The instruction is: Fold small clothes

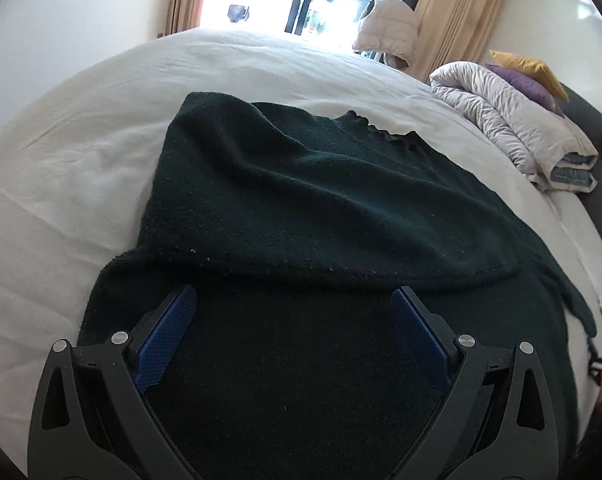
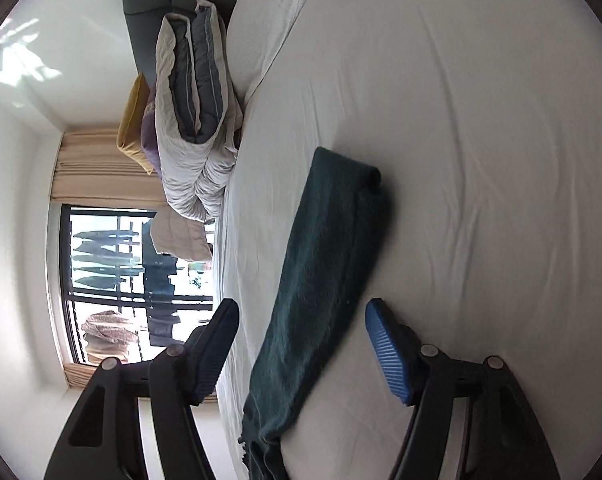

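A dark green knitted sweater [image 1: 301,208] lies on the white bed sheet [image 1: 81,152], with one part folded over the rest so that a fold edge runs across it. My left gripper [image 1: 295,296] is open just above the sweater, its blue pads [image 1: 169,336] spread wide and holding nothing. In the right wrist view, which is rolled sideways, a sleeve-like strip of the sweater [image 2: 321,280] lies on the sheet [image 2: 481,160]. My right gripper [image 2: 301,312] is open, one finger on each side of that strip, holding nothing.
A folded grey-white duvet [image 1: 513,128] with purple and yellow pillows [image 1: 533,68] lies at the head of the bed, next to the dark headboard [image 1: 597,152]. The duvet also shows in the right wrist view [image 2: 197,112]. A window with beige curtains [image 1: 457,12] is beyond the bed.
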Tool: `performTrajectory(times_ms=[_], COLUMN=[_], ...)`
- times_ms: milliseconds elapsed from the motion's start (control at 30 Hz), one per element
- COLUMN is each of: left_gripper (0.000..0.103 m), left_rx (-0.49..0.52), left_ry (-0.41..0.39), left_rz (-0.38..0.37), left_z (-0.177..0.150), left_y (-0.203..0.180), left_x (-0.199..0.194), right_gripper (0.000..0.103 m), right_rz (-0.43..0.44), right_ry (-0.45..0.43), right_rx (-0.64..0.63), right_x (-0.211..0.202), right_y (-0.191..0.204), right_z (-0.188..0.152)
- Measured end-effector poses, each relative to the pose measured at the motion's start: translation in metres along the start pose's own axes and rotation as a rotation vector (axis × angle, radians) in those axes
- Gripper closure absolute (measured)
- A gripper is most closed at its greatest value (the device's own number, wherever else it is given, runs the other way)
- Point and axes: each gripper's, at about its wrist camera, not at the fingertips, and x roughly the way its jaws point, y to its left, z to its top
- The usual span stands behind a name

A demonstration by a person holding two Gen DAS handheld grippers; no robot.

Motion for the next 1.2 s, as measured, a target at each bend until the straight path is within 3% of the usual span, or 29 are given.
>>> performTrajectory(times_ms=[200,367,467,533,633,800,967,1100,1200], left_gripper=[0.001,0.001,0.001,0.001,0.001,0.001,0.0,0.0,0.0], left_rx=[0.007,0.0,-0.001,-0.005,-0.012,-0.035,-0.07,-0.127,-0.196], left_ry=[-0.014,-0.022,-0.023,-0.026,-0.031,-0.044,-0.06,-0.087,-0.117], left_rz=[-0.007,-0.019,-0.021,-0.026,-0.036,-0.063,-0.101,-0.166,-0.248], left_z=[-0.005,-0.004,-0.003,-0.002,-0.001,0.0,0.0,-0.001,-0.002], left_y=[-0.001,0.002,0.003,0.004,0.005,0.009,0.015,0.027,0.042], left_x=[0.004,0.002,0.003,0.003,0.004,0.001,-0.001,-0.005,-0.01], right_gripper=[0.056,0.06,0.074,0.091,0.091,0.091,0.091,0.091,0.091], right_rz=[-0.039,-0.049,-0.06,-0.063,-0.063,-0.004,0.075,0.119,0.096], right_ry=[-0.032,-0.051,-0.034,-0.025,-0.015,0.073,0.207,0.33,0.433], right_rx=[0.004,-0.028,-0.062,-0.091,-0.207,-0.496,-0.838,-1.08,-1.142], right_x=[0.023,0.033,0.032,0.032,0.031,0.049,0.072,0.096,0.121], right_y=[0.005,0.012,0.012,0.017,0.044,0.13,0.212,0.237,0.226], right_z=[0.021,0.025,0.021,0.015,-0.008,-0.089,-0.227,-0.351,-0.416])
